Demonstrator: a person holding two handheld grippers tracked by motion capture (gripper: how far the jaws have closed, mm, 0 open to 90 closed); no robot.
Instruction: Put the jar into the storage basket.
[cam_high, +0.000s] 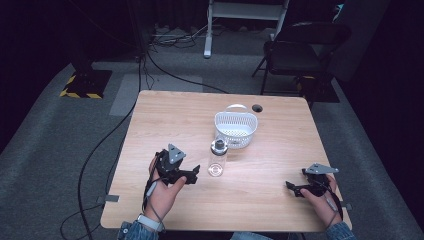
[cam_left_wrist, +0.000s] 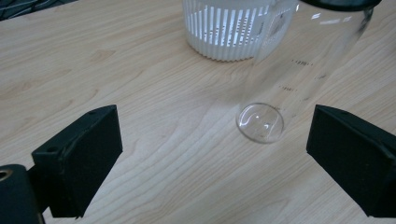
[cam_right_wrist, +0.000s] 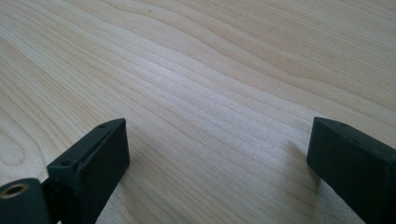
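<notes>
While both grippers sit low over the near part of the wooden table (cam_high: 165, 107), nothing is held yet, so the work looks to be at its very start; the right gripper (cam_high: 292, 188) rests near the front right corner with its jaws spread wide over bare wood, well apart from everything else; the left gripper (cam_high: 196, 171) lies on the near left of centre, jaws likewise released and wide, pointing toward the clear bottle (cam_high: 218, 159). Seen from the left gripper view, the bottle (cam_left_wrist: 280, 88) stands upright on the table just beyond and somewhat to the right of the gap between the jaws, touched by neither; its dark cap is on. Farther back, just behind the bottle and near it, stands the white slatted basket (cam_high: 236, 129), which appears empty. My judgement: the reach toward the bottle is under way, while the grasp, the lift and any placing, perhaps into the basket, are all left to do.
</notes>
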